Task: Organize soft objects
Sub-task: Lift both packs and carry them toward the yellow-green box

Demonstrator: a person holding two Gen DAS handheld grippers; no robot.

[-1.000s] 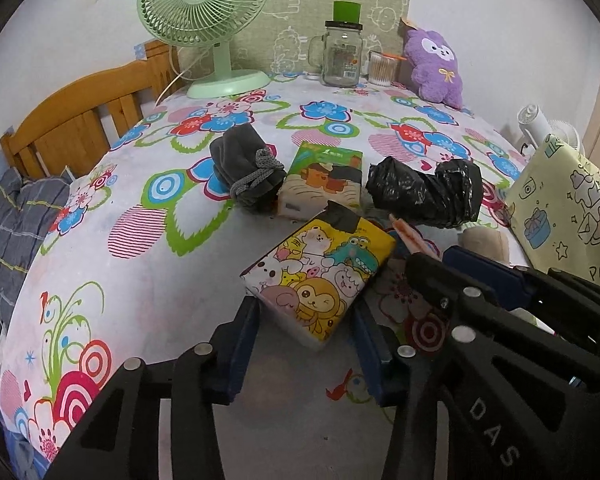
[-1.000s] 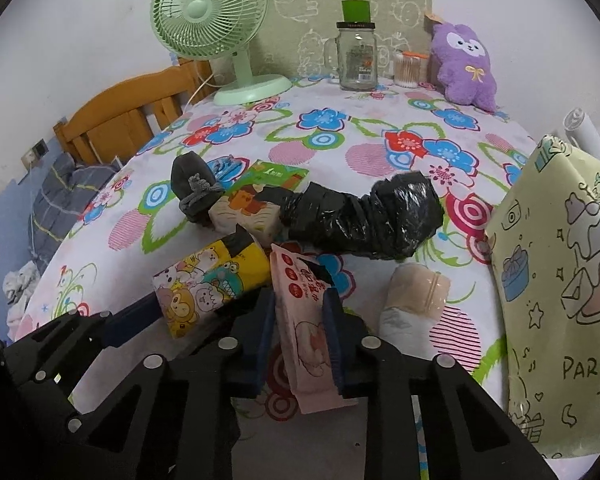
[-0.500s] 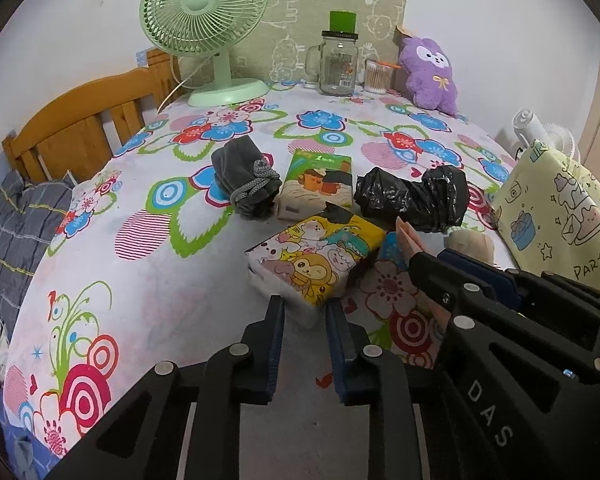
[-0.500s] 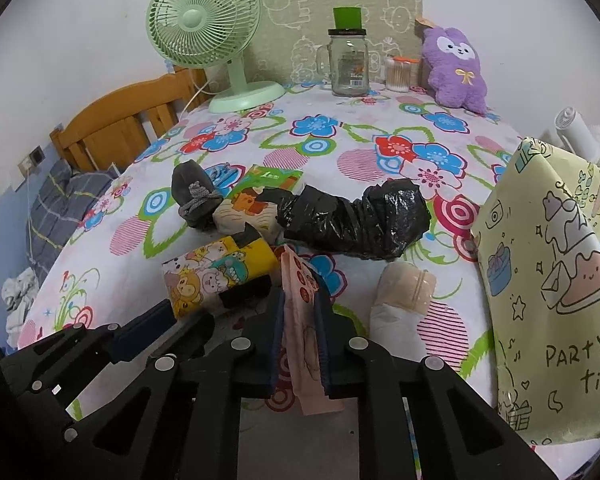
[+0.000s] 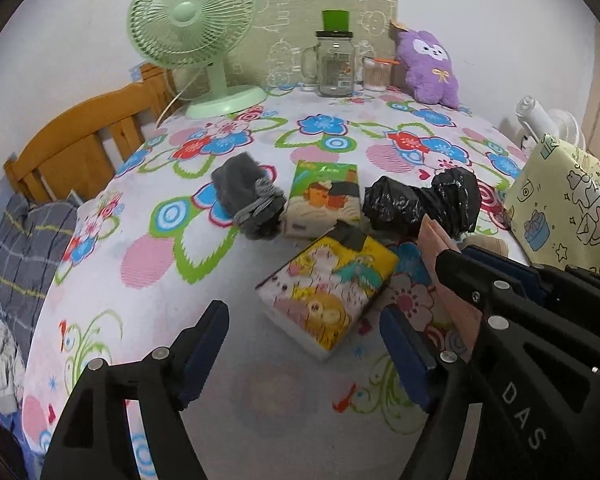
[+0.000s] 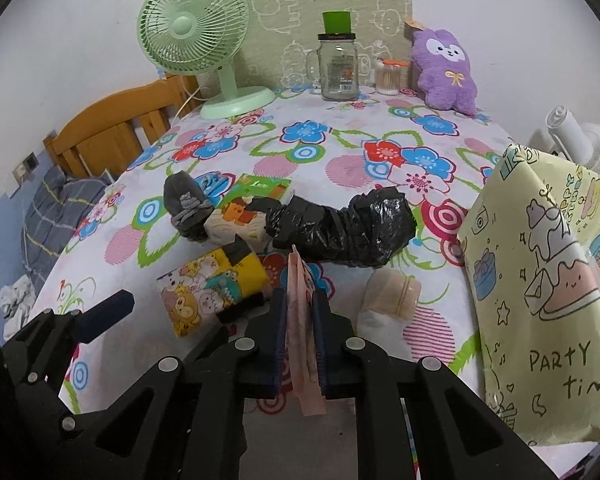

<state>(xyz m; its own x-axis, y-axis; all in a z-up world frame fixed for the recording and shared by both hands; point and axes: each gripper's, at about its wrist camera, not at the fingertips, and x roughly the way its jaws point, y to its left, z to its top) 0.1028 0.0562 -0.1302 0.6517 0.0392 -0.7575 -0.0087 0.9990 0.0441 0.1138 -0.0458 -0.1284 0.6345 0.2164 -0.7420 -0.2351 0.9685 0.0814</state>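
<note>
Left hand-held gripper (image 5: pixel 304 344) jaws just opened wide, we hold nothing | yellow cartoon tissue pack (image 5: pixel 329 288) lies ahead on floral surface (image 5: pixel 148 280) | right hand-held gripper (image 6: pixel 300 332) clamps pink pack (image 6: pixel 302 320)

The table is covered by a smooth cloth (image 5: pixel 148 264) with a printed flower pattern that looks matt. The black bag (image 6: pixel 340 228) is thin plastic film, crinkled and glossy. The yellow tissue pack (image 5: pixel 332 284) has a shiny plastic wrapper with cartoon print, and the green tissue pack (image 5: pixel 324 196) has the same kind of wrapper. The grey socks (image 5: pixel 248 200) are soft knitted cloth, matt. The pink packet (image 6: pixel 302 312) looks like smooth plastic foil. The purple toy (image 6: pixel 448 68) is fluffy plush. The jar (image 6: pixel 338 68) is clear glass. The fan (image 6: pixel 196 32) is light green plastic. The headboard (image 5: pixel 72 152) is varnished wood. The yellow gift bag (image 6: pixel 540 280) seems to be matt paper.
</note>
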